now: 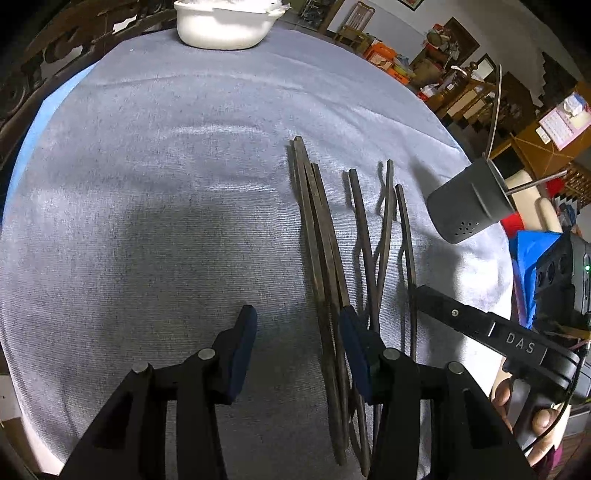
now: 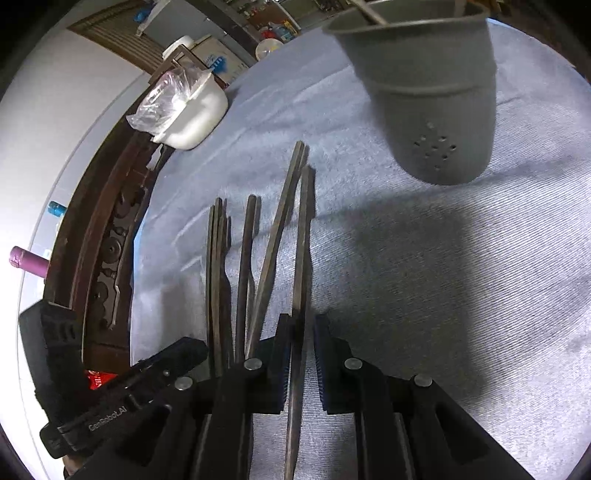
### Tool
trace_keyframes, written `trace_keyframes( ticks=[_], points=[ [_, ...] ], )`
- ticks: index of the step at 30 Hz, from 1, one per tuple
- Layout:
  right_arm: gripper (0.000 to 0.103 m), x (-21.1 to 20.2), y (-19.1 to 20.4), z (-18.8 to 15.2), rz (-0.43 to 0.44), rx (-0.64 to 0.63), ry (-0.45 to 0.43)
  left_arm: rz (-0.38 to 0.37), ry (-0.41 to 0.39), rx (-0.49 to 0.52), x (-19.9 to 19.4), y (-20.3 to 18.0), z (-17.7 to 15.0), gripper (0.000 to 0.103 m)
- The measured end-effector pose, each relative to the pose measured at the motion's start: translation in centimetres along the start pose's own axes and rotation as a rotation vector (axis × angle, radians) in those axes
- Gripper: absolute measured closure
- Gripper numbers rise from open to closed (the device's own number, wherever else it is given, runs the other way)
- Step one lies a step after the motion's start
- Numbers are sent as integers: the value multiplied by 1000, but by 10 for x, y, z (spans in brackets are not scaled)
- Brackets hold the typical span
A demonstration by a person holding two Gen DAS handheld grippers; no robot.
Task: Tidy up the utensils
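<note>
Several dark wooden chopsticks lie roughly side by side on the grey cloth. My left gripper hangs open over their near ends, with a bundle of them just inside its right pad, which does not press on them. My right gripper is shut on one chopstick that runs forward from between its blue pads. The other chopsticks lie to its left. A grey perforated utensil cup stands beyond them. In the left wrist view the cup holds metal handles.
A white container with plastic wrap sits at the far table edge. A dark carved wooden rim borders the cloth. A hand grips the right tool's handle. Cluttered furniture stands beyond the table.
</note>
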State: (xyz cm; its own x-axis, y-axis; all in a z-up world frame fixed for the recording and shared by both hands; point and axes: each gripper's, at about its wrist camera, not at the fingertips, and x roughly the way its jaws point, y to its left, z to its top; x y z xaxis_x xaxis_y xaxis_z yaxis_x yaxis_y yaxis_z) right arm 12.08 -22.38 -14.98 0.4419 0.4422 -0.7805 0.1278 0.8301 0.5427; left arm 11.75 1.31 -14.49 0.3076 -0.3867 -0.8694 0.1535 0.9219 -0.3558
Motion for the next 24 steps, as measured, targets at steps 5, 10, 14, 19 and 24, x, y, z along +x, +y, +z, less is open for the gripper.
trace_keyframes(
  ticks=[5, 10, 14, 19, 24],
  points=[
    [88, 2, 4, -3, -34, -42, -13, 59, -14, 45, 3, -11, -2, 54],
    [88, -3, 4, -2, -110, -67, -48, 74, -6, 114, 7, -26, -6, 54],
    [88, -12, -13, 4, -124, -12, -58, 45, 6, 96, 4, -14, -4, 57],
    [88, -14, -19, 6, -108, 8, -39, 23, 22, 68, 0, -1, 0, 58],
    [88, -11, -14, 3, -86, 24, 8, 41, 14, 111, 1, -1, -3, 64]
  ],
)
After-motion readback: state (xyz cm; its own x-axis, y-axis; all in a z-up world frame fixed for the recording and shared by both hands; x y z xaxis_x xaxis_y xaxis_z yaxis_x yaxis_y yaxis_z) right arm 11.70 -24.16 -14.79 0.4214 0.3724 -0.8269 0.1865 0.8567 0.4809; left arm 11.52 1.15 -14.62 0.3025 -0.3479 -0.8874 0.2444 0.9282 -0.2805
